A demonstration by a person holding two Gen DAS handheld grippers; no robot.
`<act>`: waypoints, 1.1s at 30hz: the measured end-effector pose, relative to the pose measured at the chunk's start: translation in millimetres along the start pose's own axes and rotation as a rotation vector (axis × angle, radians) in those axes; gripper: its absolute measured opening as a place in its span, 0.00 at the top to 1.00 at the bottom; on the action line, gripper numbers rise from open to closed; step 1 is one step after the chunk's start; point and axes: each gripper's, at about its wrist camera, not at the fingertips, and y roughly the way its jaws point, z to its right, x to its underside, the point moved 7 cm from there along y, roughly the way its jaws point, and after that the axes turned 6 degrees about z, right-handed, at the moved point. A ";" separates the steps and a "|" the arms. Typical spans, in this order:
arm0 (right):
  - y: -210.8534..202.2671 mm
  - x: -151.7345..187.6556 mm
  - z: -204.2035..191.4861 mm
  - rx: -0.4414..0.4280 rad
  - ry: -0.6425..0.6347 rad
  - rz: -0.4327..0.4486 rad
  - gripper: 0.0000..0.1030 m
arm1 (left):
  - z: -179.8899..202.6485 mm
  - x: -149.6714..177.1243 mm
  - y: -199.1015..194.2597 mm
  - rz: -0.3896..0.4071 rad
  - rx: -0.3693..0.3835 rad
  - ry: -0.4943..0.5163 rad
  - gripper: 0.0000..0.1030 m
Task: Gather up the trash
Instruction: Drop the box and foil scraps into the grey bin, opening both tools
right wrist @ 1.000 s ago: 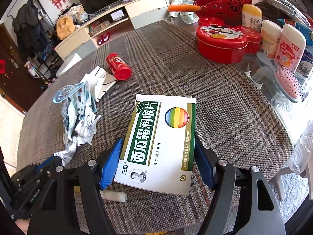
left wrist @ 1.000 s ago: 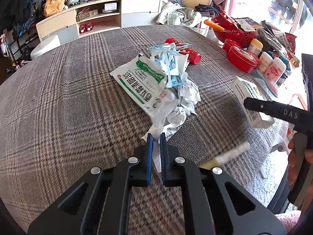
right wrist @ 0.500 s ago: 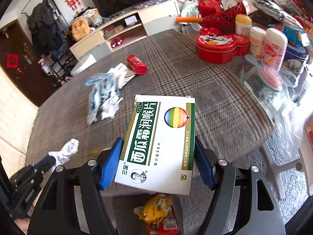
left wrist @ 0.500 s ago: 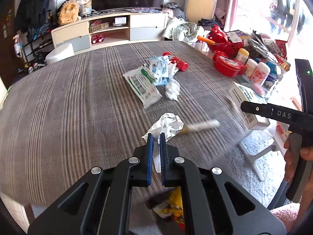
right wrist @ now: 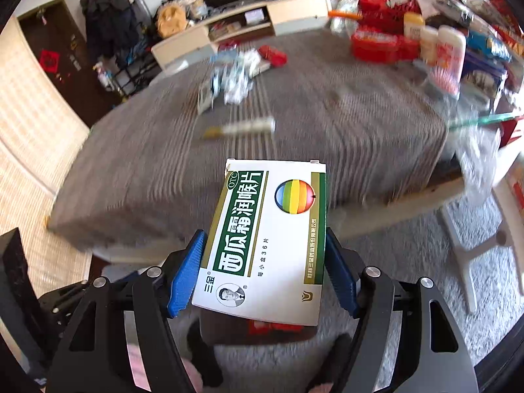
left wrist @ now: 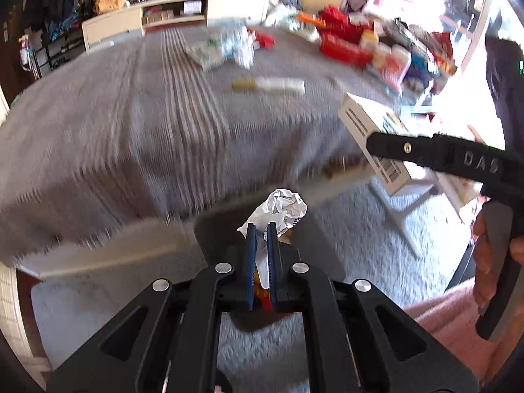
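Note:
My left gripper is shut on a crumpled white paper and holds it off the table's near edge, above a dark bin on the floor. My right gripper is shut on a white and green medicine box, also held past the table edge; the box shows in the left wrist view too. More trash lies on the table: a pile of wrappers, a red can and a white tube. The views are blurred.
The table has a grey plaid cloth. Red tins and bottles crowd its right side. A grey rug and a white stool lie below. A low TV cabinet stands behind.
Both grippers have pulled back from the table and risen, each still holding its item. The paper and the box are now past the table's near edge, over the floor.

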 end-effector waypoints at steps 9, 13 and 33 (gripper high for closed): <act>50.4 66.8 4.5 0.019 0.001 -0.149 0.31 | 0.0 60.5 49.3 -0.136 0.008 -0.062 0.95; 72.1 82.8 9.1 0.034 0.013 -0.199 0.31 | 1.5 76.1 74.4 -0.201 0.010 -0.084 0.95; 122.9 92.4 15.4 0.019 0.073 -0.298 0.20 | -13.4 74.1 115.5 -0.253 0.028 -0.129 0.59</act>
